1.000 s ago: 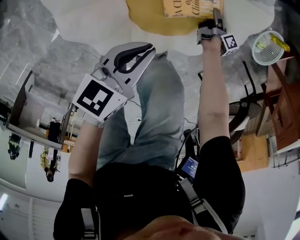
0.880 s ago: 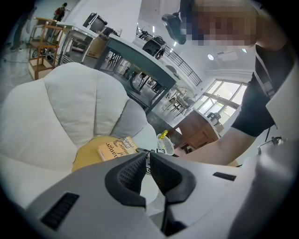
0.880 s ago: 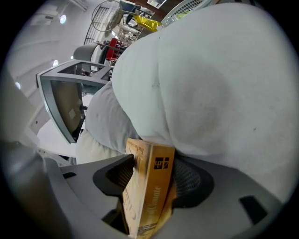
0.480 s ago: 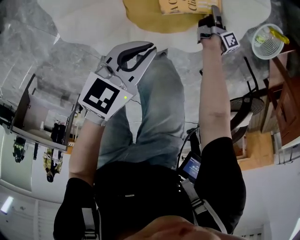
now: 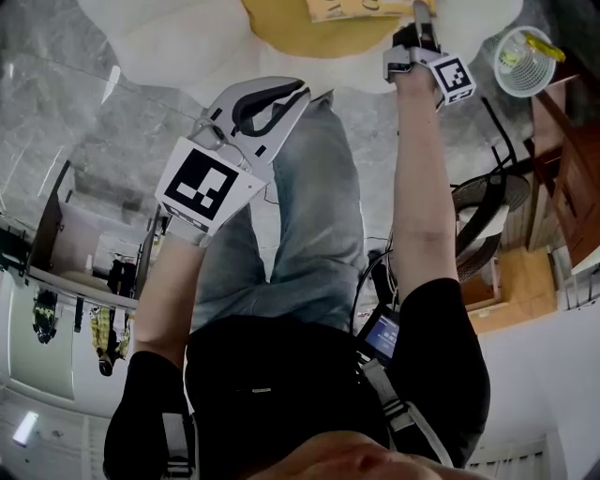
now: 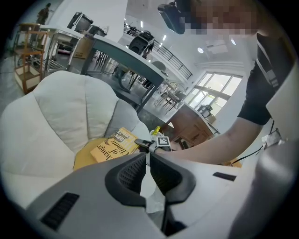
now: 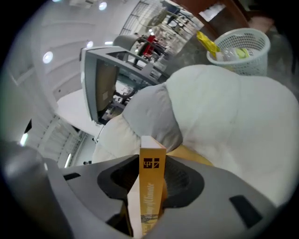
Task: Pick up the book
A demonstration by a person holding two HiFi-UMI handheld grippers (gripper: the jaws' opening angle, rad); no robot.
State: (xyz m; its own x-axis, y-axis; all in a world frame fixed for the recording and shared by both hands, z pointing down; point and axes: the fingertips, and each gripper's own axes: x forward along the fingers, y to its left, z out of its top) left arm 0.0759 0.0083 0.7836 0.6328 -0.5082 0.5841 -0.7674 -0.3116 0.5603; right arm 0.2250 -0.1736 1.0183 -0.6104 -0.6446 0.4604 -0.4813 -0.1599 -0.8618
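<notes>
Book (image 7: pixel 152 186) is shifting toward head view's top edge | right gripper (image 5: pixel 419 23) is closing, pinching book | left gripper (image 6: pixel 147 161) is hovering mid-left, jaws pressed together

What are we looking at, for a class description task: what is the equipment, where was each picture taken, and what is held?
No robot: a person holds a pair of tongs in each hand. One camera sits on the head, looking down over arms and legs; one rides on each pair of tongs. The right tongs have just been closing and clamp a yellow book at its spine edge, over a yellow cushion on a soft white chair. The left tongs are shut and empty. A white basket stands near the chair.
</notes>
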